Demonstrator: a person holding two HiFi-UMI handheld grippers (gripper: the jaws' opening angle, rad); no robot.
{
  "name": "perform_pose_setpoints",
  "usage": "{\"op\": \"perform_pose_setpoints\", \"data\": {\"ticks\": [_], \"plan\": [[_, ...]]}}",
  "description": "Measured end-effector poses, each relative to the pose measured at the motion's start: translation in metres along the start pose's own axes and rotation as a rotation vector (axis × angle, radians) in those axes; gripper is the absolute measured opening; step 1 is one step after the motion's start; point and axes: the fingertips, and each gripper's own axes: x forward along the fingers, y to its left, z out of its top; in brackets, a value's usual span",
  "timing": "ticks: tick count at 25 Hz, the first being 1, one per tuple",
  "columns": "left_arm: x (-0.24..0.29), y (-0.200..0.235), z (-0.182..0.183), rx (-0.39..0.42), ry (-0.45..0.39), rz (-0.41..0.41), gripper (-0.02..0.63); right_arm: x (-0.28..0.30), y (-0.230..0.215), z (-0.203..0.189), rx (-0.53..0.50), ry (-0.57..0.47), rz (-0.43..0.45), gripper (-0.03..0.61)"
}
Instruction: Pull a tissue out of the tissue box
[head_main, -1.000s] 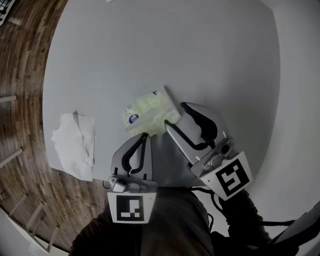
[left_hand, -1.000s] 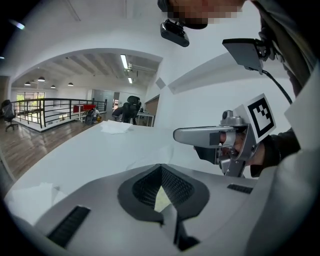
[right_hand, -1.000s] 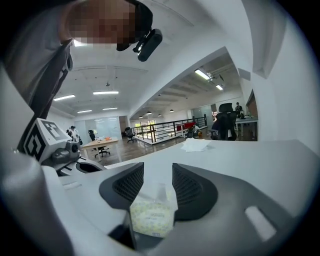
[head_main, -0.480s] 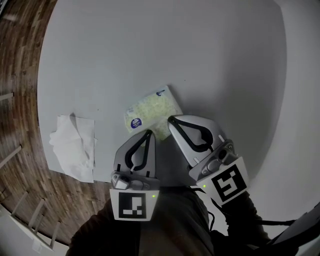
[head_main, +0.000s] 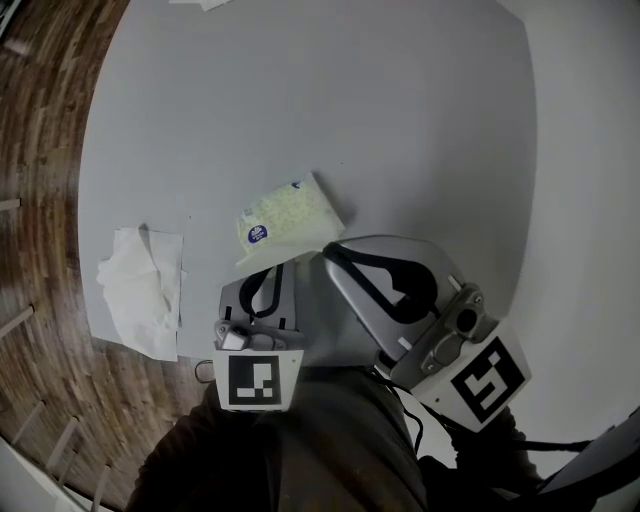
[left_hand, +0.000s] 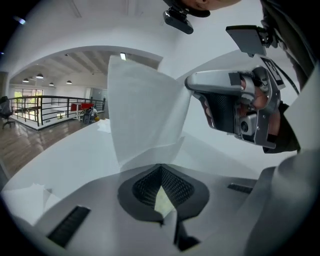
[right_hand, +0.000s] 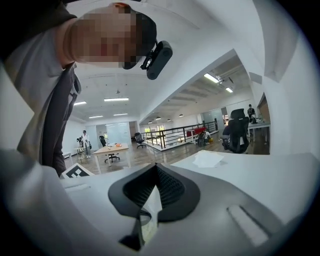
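Gripping a thin edge of the white tissue (left_hand: 145, 110), the right tool (head_main: 332, 258) is seen with its jaws pressed together, a sliver of the sheet being caught between them in the right gripper view. In the left gripper view this tool is held up off the counter (head_main: 330, 100), at the upper right, and the tissue is stretched as a broad upright sheet from the pack up to its tip.

The left tool (head_main: 278, 270) is also closed. Its jaws are brought together on a pale greenish edge of the tissue pack (head_main: 290, 212), which is visible in the opening between them. This tool is kept low, with its tips at the near edge of the pack. A marker cube (head_main: 252, 380) is carried at its near end, and a second marker cube (head_main: 488, 382) is carried by the right tool.

The tissue pack is laid flat on the counter, near the middle, just beyond the left tool and just left of the right tool's tip. It is turned at an angle, and a blue round mark is shown at its left end.

A loose heap of white tissues (head_main: 140, 285) is found close to the counter's left edge, well apart from the pack. Wooden floor (head_main: 40, 150) is seen past that edge, on the left.
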Motion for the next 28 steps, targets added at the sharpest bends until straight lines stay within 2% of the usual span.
{"op": "perform_pose_setpoints", "data": {"ticks": [6, 11, 16, 23, 25, 28], "plan": [[-0.052, -0.014, 0.052, 0.006, -0.135, 0.055, -0.002, -0.008, 0.021, 0.061, -0.087, -0.074, 0.016, 0.002], [-0.125, -0.017, 0.058, -0.021, -0.172, 0.115, -0.002, 0.008, 0.054, 0.066, -0.121, -0.056, 0.024, 0.002], [-0.194, 0.034, 0.047, -0.048, -0.209, 0.255, -0.002, 0.063, 0.098, 0.059, -0.153, -0.055, 0.060, 0.002], [-0.296, 0.128, 0.035, -0.035, -0.236, 0.373, -0.002, 0.153, 0.172, 0.065, -0.200, -0.111, 0.041, 0.002], [-0.317, 0.151, 0.024, -0.041, -0.230, 0.398, -0.002, 0.170, 0.195, 0.053, -0.212, -0.129, 0.045, 0.002], [-0.338, 0.175, 0.000, -0.047, -0.194, 0.416, -0.002, 0.185, 0.224, 0.013, -0.201, -0.119, 0.057, 0.003]]}}
